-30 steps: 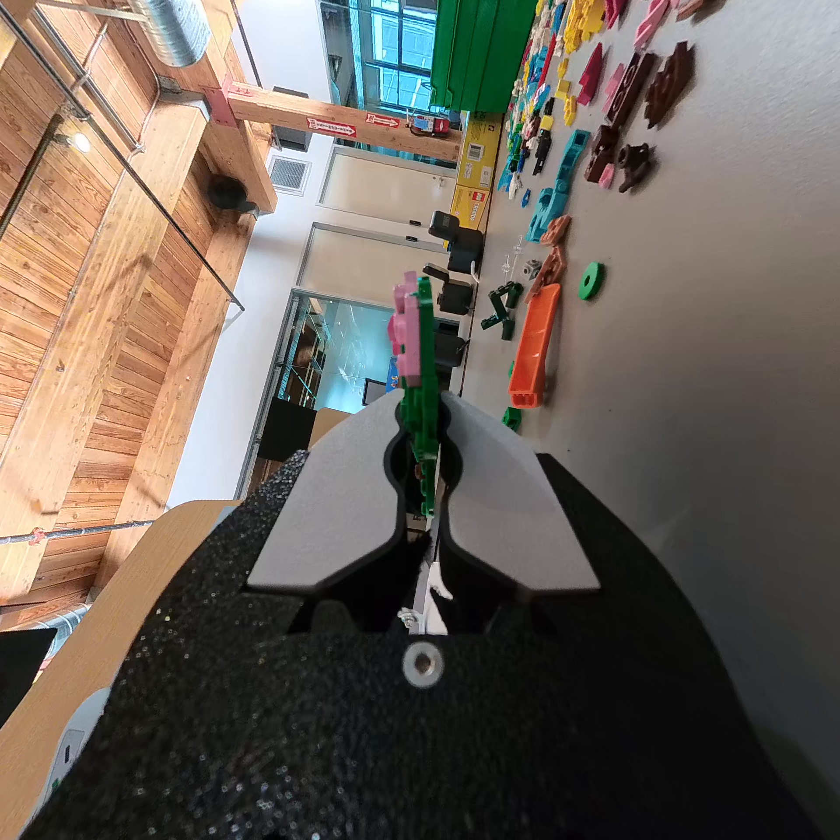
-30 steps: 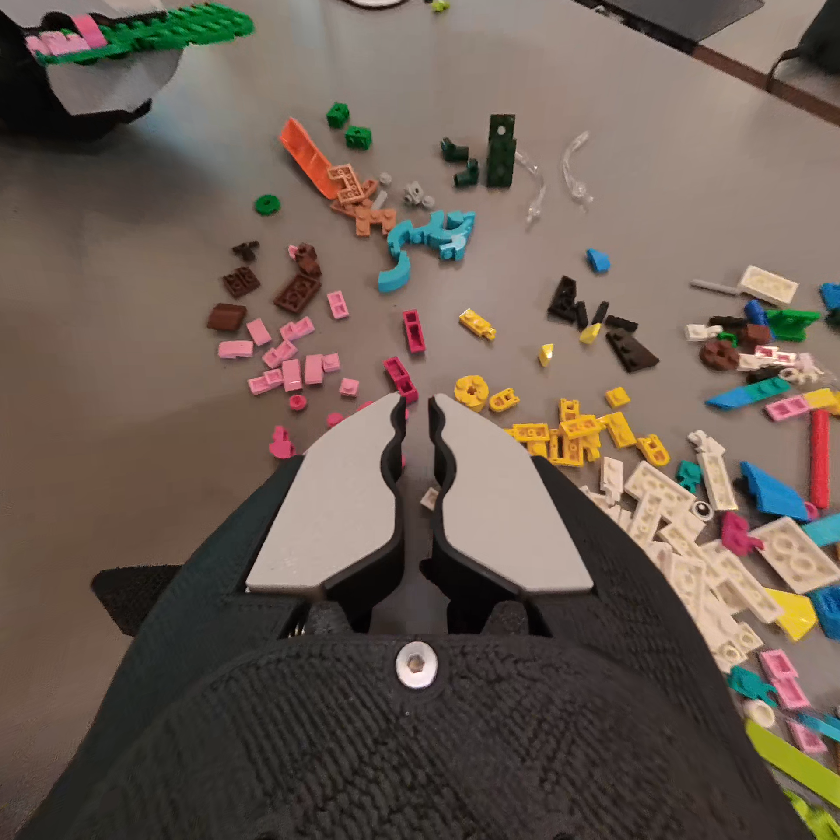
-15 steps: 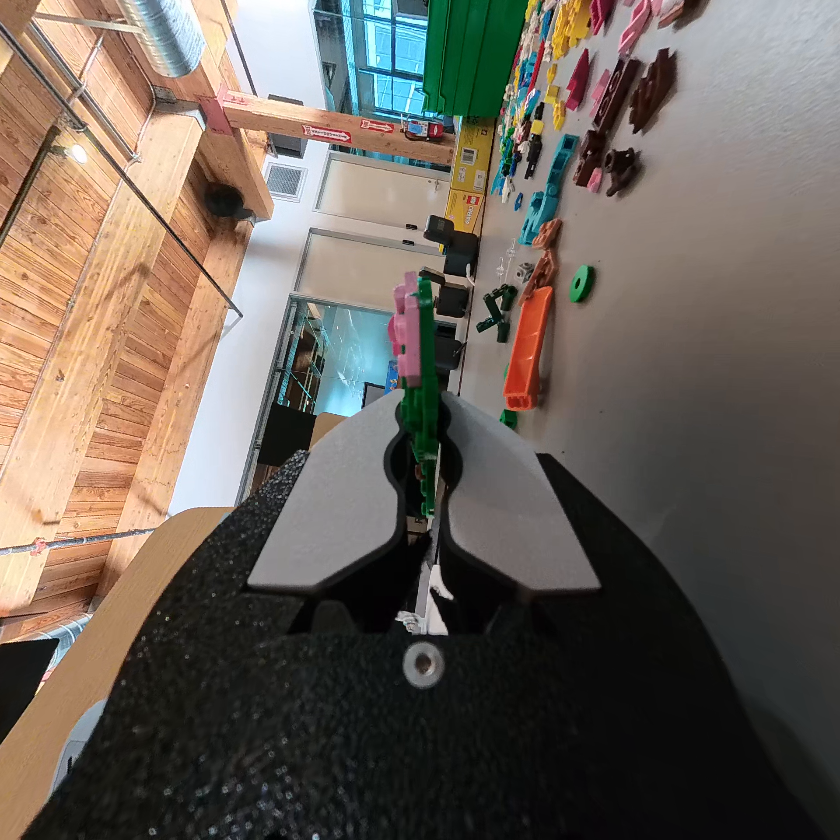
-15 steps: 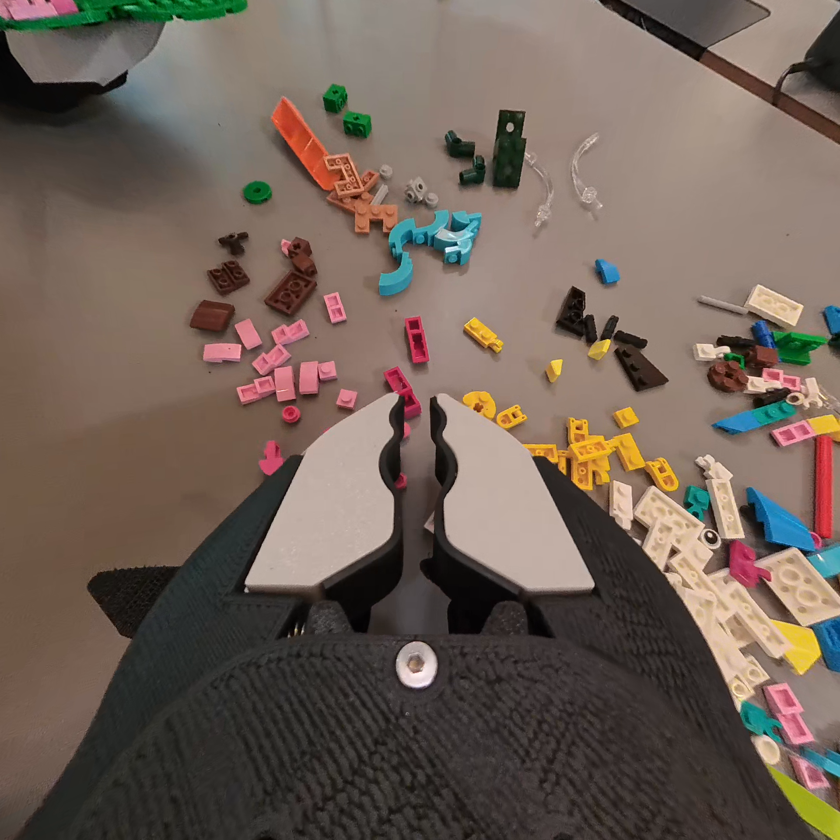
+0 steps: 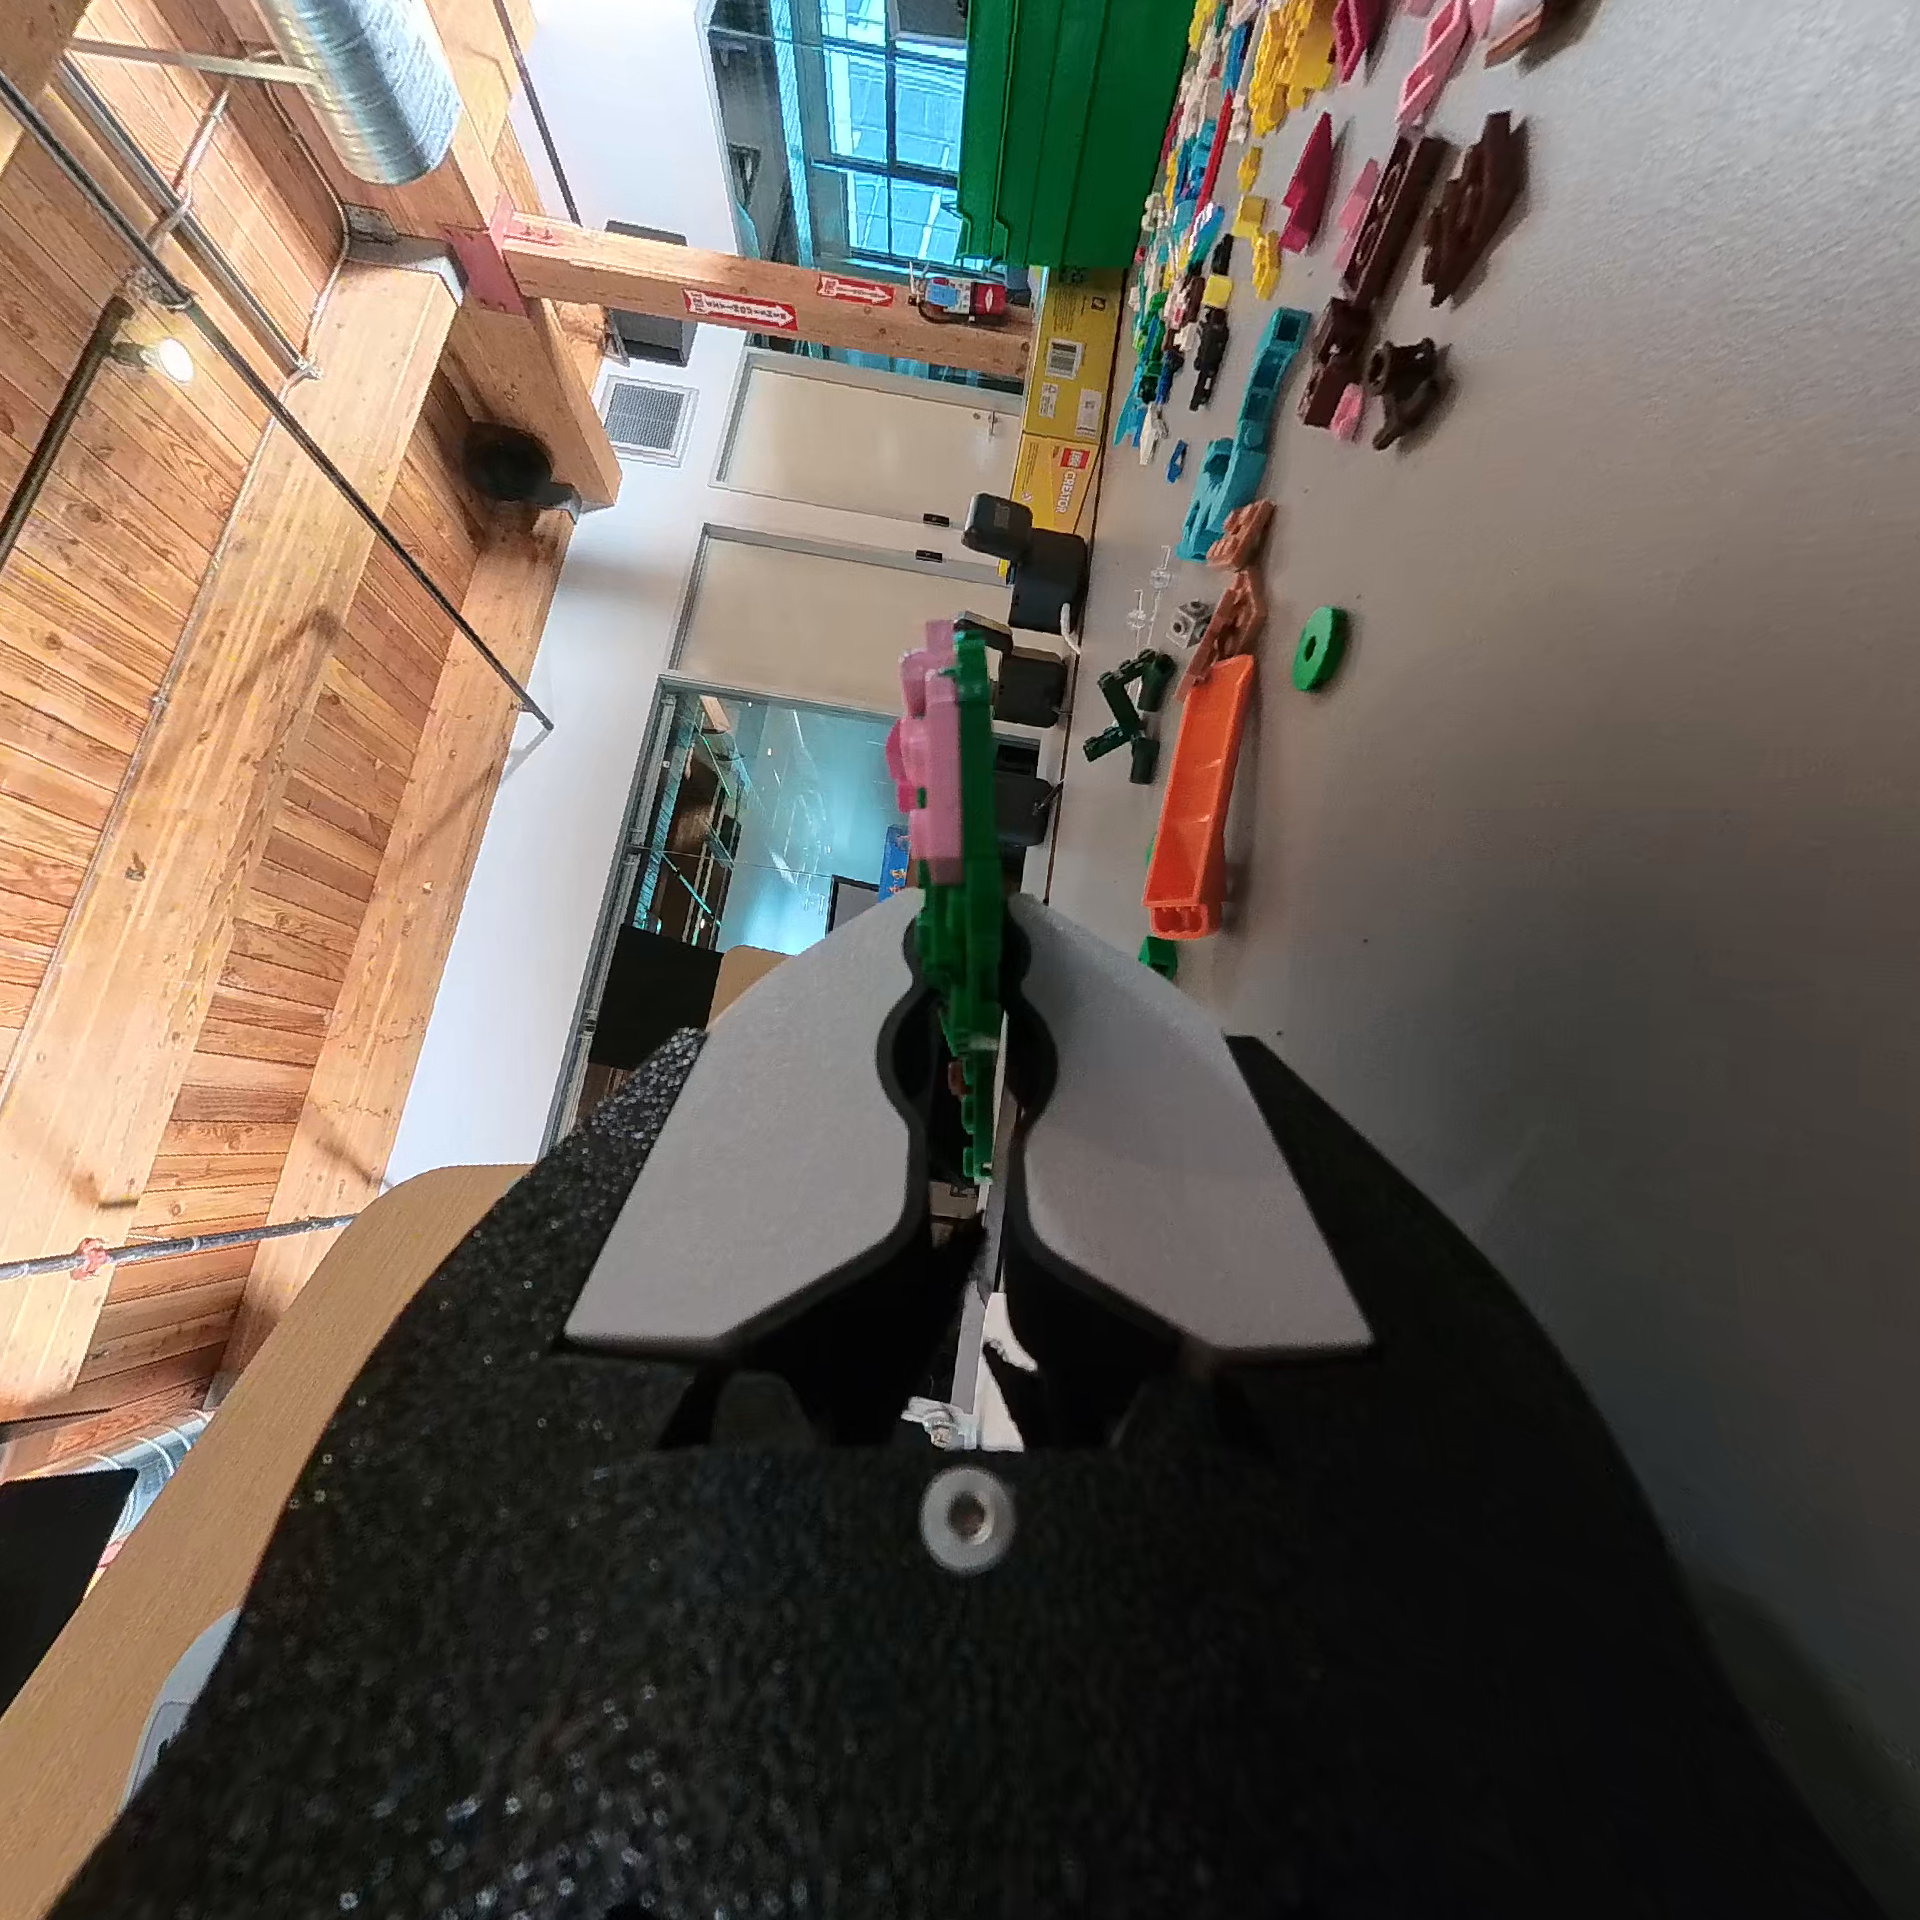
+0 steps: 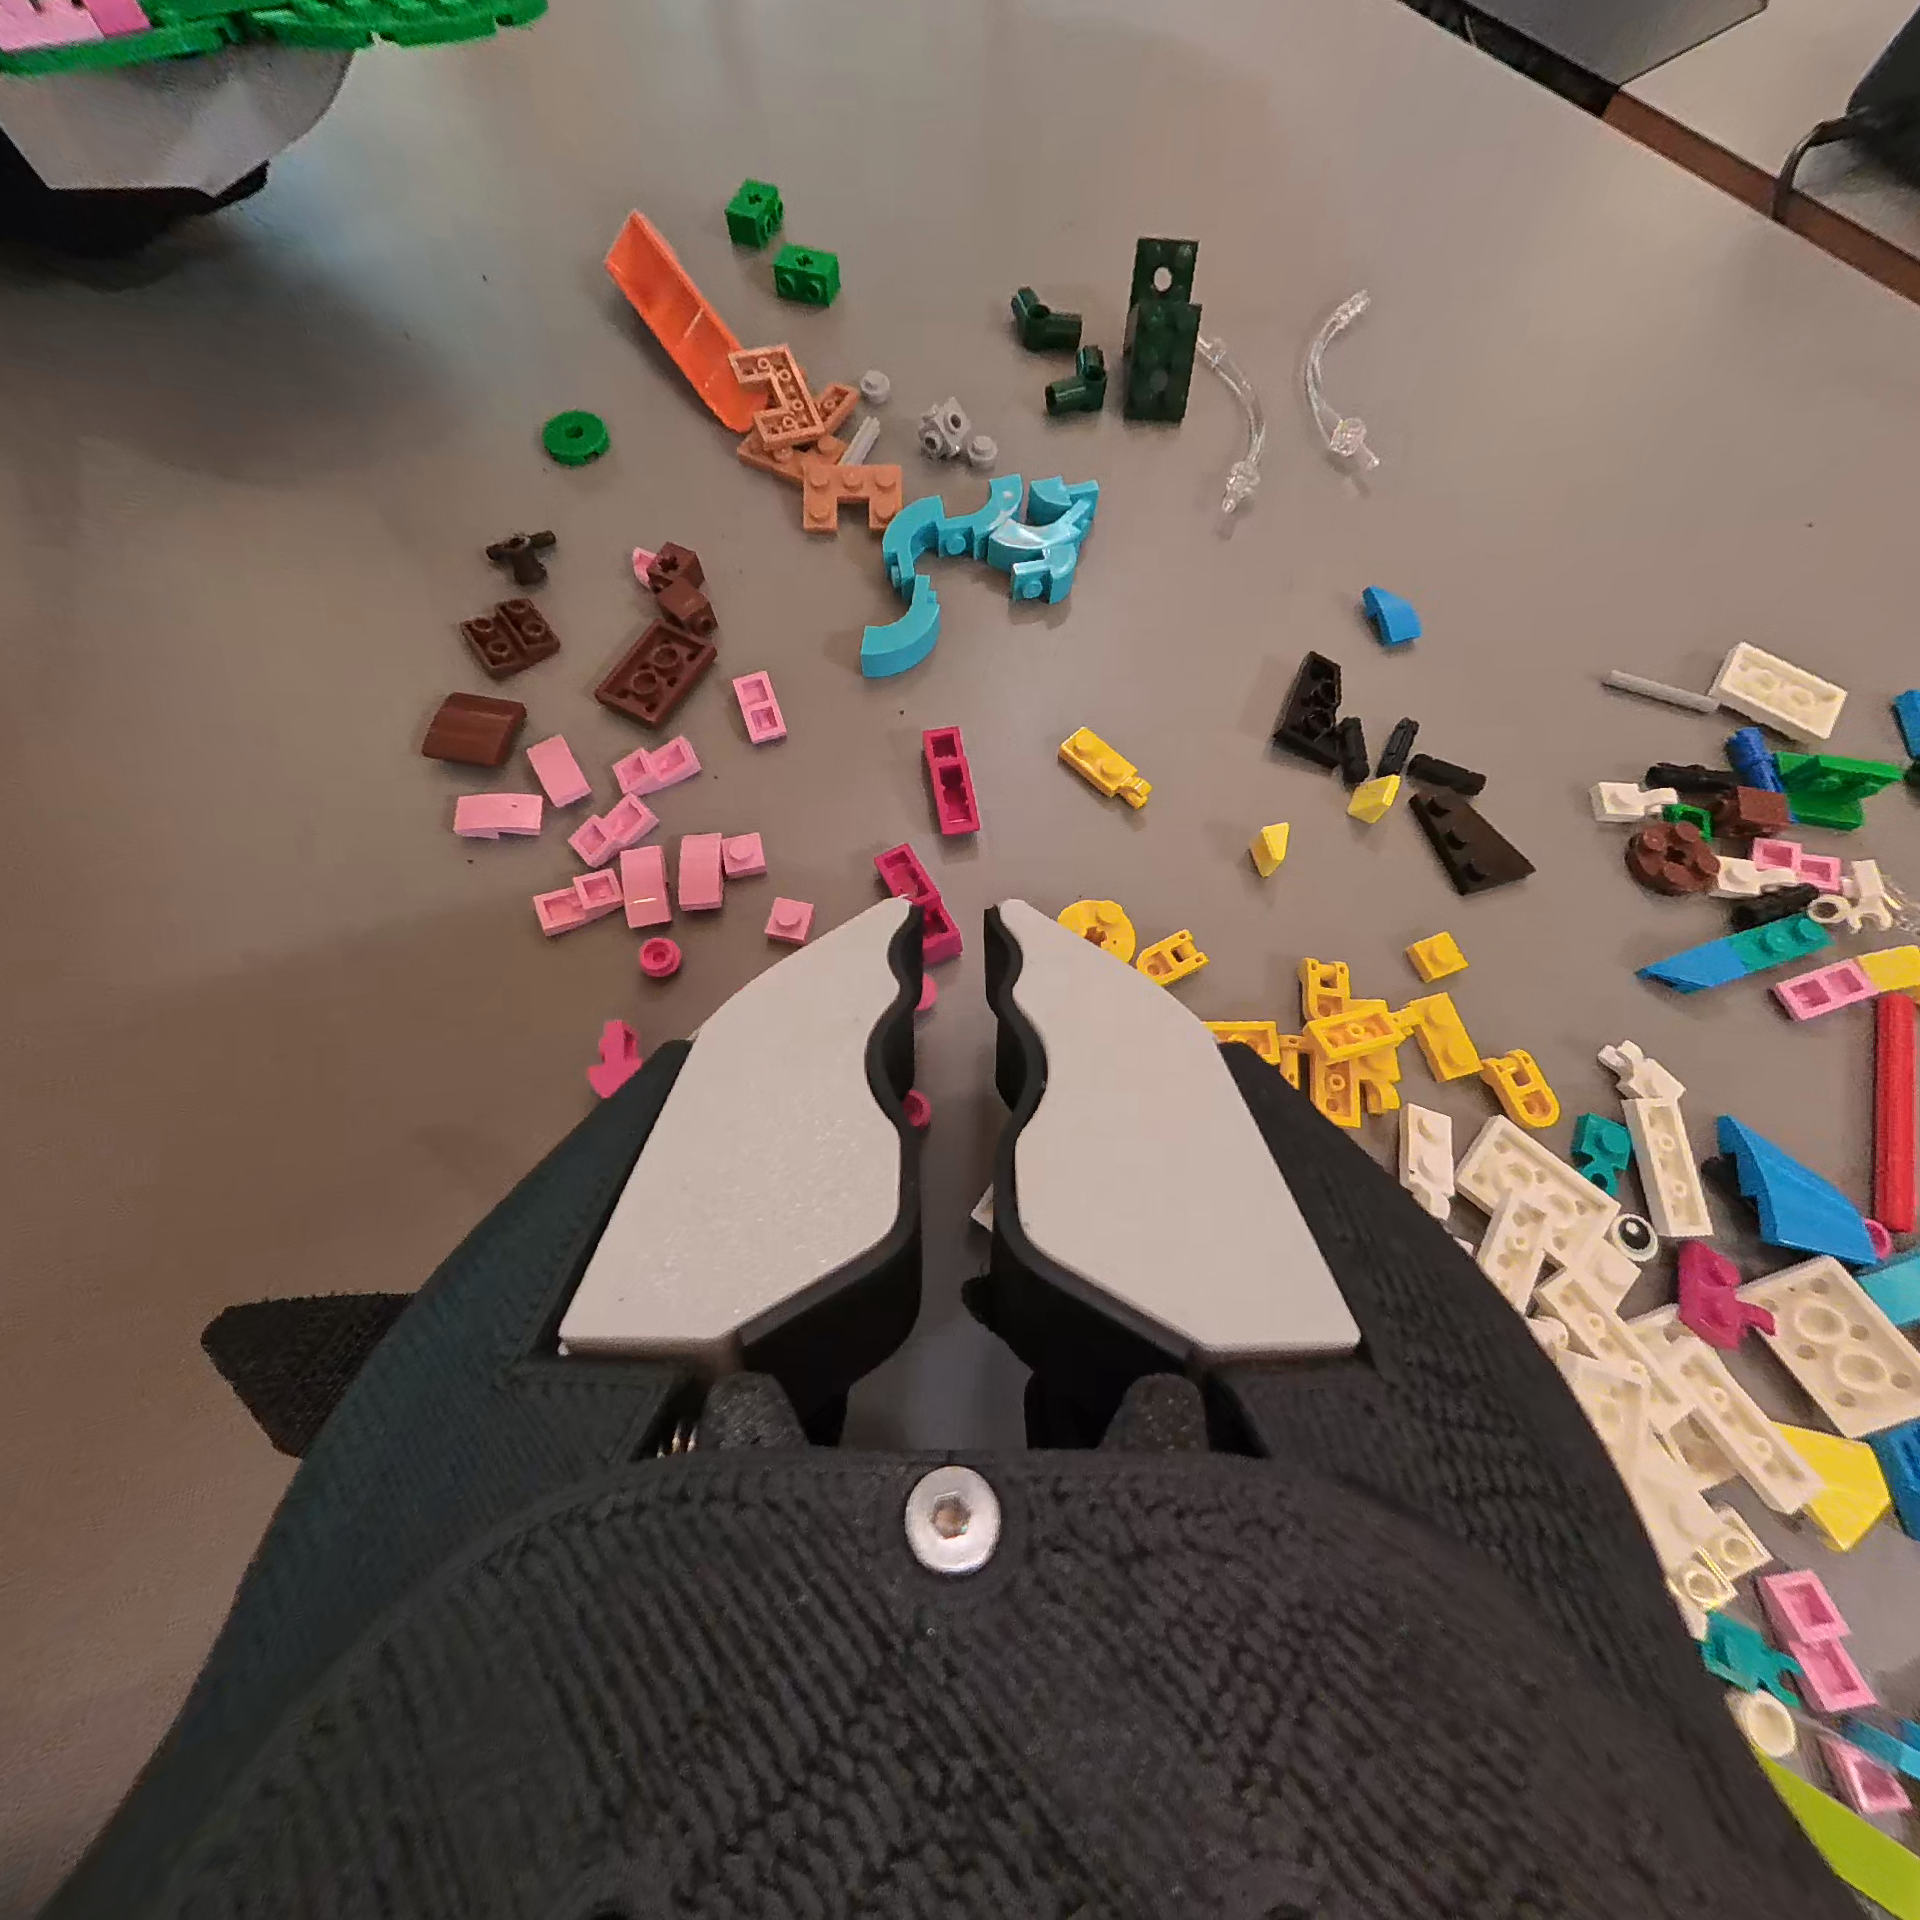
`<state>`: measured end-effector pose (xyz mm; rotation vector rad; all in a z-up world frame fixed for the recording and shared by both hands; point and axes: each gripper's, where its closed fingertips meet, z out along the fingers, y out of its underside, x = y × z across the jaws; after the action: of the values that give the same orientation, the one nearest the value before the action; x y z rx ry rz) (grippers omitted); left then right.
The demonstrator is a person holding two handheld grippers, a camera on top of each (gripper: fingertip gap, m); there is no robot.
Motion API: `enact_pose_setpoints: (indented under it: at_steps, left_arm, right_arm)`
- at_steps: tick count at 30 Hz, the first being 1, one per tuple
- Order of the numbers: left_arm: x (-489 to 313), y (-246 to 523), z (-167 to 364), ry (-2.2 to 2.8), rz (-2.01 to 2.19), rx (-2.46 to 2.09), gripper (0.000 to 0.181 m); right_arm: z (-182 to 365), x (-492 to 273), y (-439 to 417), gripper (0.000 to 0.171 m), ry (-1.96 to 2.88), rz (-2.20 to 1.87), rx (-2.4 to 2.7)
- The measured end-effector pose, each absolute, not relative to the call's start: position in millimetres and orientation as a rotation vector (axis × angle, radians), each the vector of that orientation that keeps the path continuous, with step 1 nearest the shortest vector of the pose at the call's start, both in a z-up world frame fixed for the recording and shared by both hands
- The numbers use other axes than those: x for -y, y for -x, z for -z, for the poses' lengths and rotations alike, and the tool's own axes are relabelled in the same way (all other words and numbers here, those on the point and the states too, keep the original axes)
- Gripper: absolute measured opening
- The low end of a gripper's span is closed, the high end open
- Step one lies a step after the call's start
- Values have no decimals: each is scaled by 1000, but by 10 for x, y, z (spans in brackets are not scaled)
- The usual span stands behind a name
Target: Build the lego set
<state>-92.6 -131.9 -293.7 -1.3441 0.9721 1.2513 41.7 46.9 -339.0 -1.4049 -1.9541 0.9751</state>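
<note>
- A matte grey table (image 6: 260, 623) carries the scattered bricks; behind it the left wrist view shows timber beams and glass partitions.
- The flat green studded plastic plate (image 5: 971, 935), with pale pink bricks (image 5: 932, 769) pressed on one face, is clamped edge-on between the grey fingers of the left gripper (image 5: 964, 920), off the table.
- In the right wrist view that plate (image 6: 312, 26) sits at the top left corner, well apart from the loose parts.
- The right gripper (image 6: 951, 920) hovers over the table with its jaws at a narrow gap and nothing between them.
- Just beyond its tips lies a magenta open-sided brick (image 6: 914, 894); a second magenta brick (image 6: 951, 779) lies a little farther on.
- Left of the magenta brick is a cluster of small pink tiles (image 6: 644, 842), with dark brown plates (image 6: 655, 670) beyond them.
- Right of it are yellow pieces (image 6: 1351, 1039), then white plates (image 6: 1558, 1216).
- Far beyond it lie a long orange wedge (image 6: 675, 312) and a green ring (image 6: 575, 436).
</note>
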Motion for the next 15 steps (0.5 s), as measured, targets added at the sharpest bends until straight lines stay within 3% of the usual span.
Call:
enact_pose_setpoints:
  at_steps: [1,15]
  left_arm:
    - [1319,925,2939,1344,-1251,-973,9]
    - [1315,912,2951,1341,-1257,-987,8]
  right_arm:
    - [3393,-470,-418,10,1406,-974,1955]
    - [3399,-469,-410,11,1403,-965,1959]
